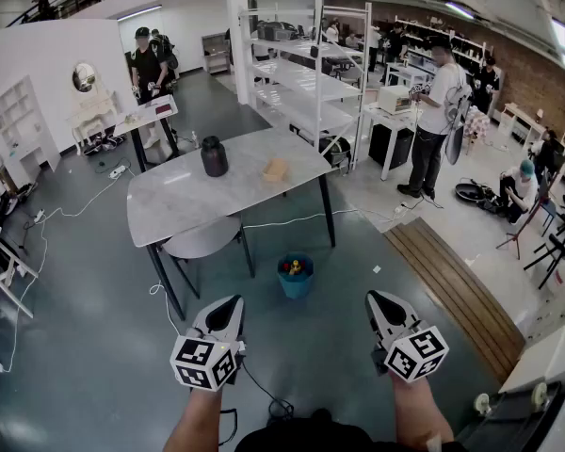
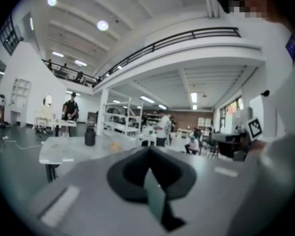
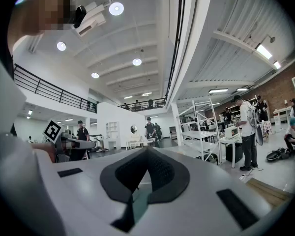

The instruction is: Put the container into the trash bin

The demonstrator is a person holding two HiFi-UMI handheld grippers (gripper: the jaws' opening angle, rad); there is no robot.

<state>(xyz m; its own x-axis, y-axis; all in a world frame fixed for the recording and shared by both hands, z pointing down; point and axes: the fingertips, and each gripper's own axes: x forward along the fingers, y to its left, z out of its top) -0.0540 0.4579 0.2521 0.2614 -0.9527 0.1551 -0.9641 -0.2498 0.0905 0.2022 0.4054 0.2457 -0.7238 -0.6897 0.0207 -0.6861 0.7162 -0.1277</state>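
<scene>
Container: dark jar, upright on pale table; left claw, right claw both closed, empty.

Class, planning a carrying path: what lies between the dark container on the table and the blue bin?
Head view: from container to bin, bare tabletop, then a white cable.

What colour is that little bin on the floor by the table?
Blue. The bin shows best in the head view, near the table.

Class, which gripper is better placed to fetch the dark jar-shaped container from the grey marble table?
Left, probably: the left gripper lines up with the dark jar-shaped container; the right gripper sits farther aside.
</scene>
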